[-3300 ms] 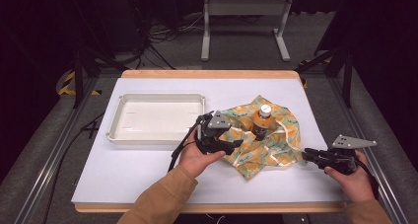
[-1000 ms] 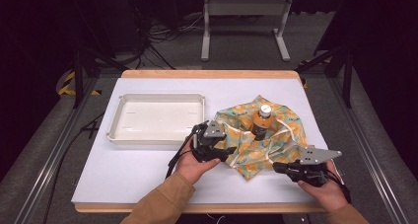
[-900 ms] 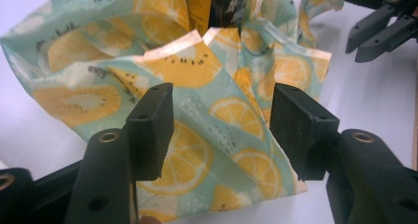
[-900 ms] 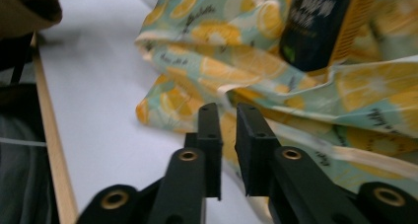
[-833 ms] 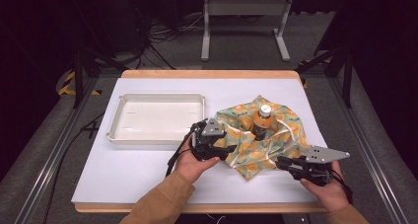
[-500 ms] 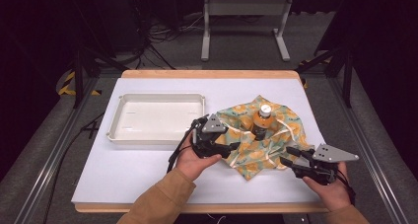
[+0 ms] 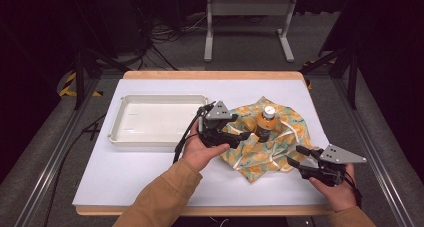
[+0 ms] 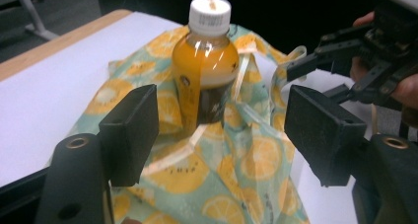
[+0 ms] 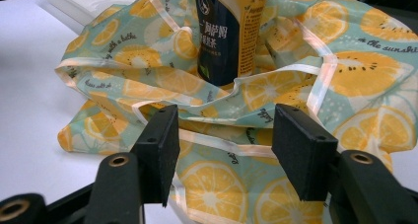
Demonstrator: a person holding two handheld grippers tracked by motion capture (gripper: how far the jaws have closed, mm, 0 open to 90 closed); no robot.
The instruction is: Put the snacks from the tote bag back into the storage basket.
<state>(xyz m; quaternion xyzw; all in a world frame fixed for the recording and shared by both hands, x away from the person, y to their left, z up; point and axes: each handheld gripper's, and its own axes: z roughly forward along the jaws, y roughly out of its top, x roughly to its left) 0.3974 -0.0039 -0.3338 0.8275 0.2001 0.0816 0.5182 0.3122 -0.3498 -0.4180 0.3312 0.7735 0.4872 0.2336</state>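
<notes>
An orange drink bottle (image 7: 265,123) stands upright on a lemon-print cloth (image 7: 272,149) on the white bench (image 7: 125,172). The left hand-held gripper (image 7: 243,135) and right hand-held gripper (image 7: 296,155) have just been opening; both are spread, pinching nothing

"the sunshine" and "with a bite" on lemon-print cloth (image 9: 345,71)

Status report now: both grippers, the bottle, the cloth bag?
Left gripper and right gripper open, jaws just opening, nothing gripped. Bottle upright on lemon-print bag, cap on. Tray aside, path free.
</notes>
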